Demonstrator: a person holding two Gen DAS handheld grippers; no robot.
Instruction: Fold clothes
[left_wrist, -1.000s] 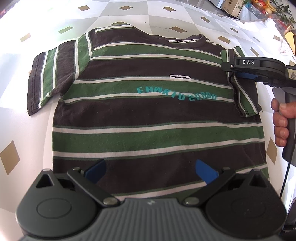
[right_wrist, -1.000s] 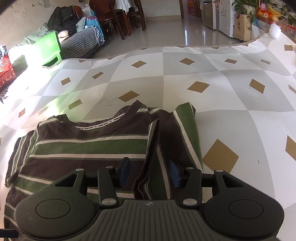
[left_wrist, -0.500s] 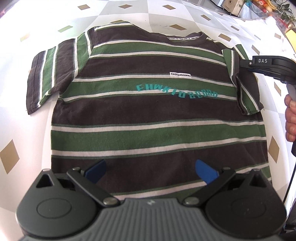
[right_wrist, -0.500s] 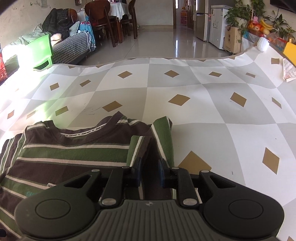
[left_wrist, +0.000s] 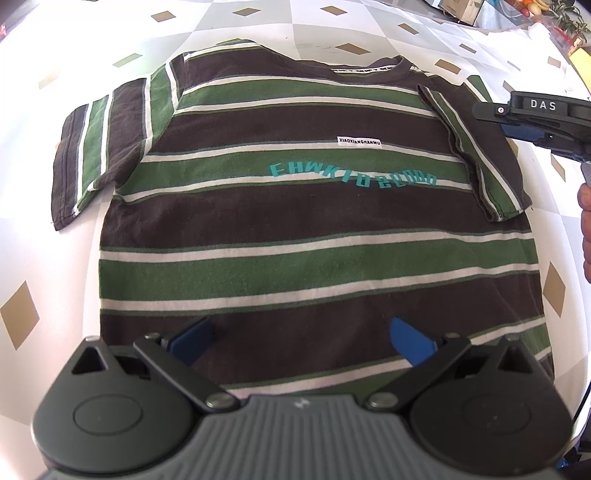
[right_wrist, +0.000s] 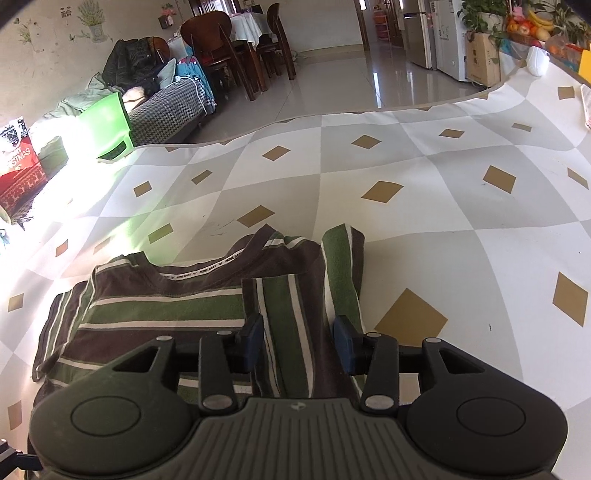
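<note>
A short-sleeved T-shirt (left_wrist: 295, 221) lies face up on a table covered by a cloth (left_wrist: 33, 266) of white and grey squares with tan diamonds. The T-shirt has broad dark brown and green bands split by thin white lines, a small white label on the chest and an arc of teal letters just below it. In the left wrist view its long axis runs from 6 to 12 o'clock: the hem lies at 6, the collar (left_wrist: 365, 68) points to 12. The sleeve at 9 o'clock (left_wrist: 92, 158) is spread flat onto the cloth. The sleeve at 3 o'clock (left_wrist: 476, 155) is folded inward and rests on the chest, its cuff edge slanting down toward 5 o'clock.

The left gripper (left_wrist: 301, 338) hangs over the hem with its blue pads wide apart and nothing between them. The right gripper (right_wrist: 299, 345) sits over the folded sleeve at the T-shirt's 3 o'clock side; its jaws have just been opening and now stand partly apart, with the sleeve lying flat between the pads, which do not press on it. A hand (left_wrist: 585, 229) shows at the right edge.
</note>
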